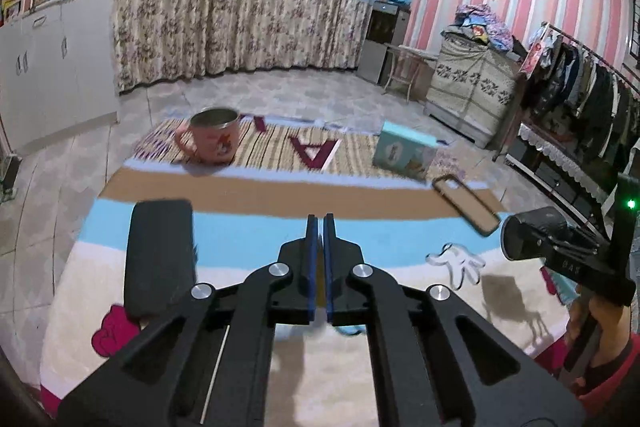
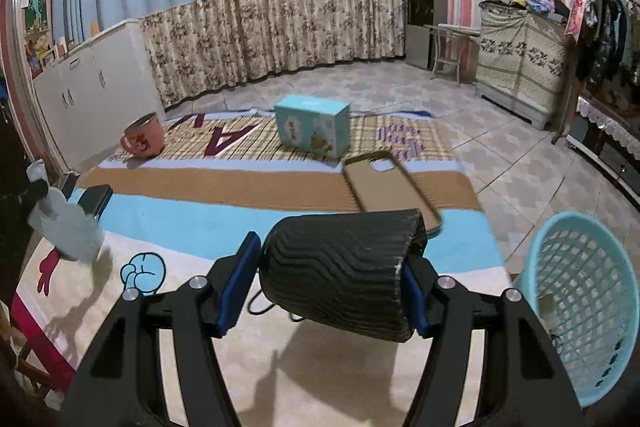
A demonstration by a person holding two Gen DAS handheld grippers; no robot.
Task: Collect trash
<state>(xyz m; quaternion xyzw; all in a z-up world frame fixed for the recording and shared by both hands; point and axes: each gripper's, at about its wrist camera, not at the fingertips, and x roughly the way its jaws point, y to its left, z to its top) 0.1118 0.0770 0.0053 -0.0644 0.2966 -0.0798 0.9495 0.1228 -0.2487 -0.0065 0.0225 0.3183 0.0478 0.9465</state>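
Your right gripper [image 2: 332,259] is clamped on a black ribbed roll [image 2: 340,275], its pads pressing on either side, the roll's length lying roughly across the jaws and clear of the mat [image 2: 280,367]; the pale blue basket [image 2: 580,307] sits on the floor just beside that gripper, on its right, with the meshed inside tipped towards you; so the right hand is much the nearer, and its load, I judge, needs only a short swing rightward to come over the rim.

Your left gripper [image 1: 320,223] has its jaws closed; the right wrist view shows it at the far left edge pinching a pale crumpled wad [image 2: 66,231] above the mat; the basket lies well apart from it, beyond the right hand, so expect to reach across or wait your turn.

On the mat between, a phone case [image 2: 390,187], a pink mug [image 2: 144,139] and a turquoise box [image 2: 312,131] lie beyond both grippers.
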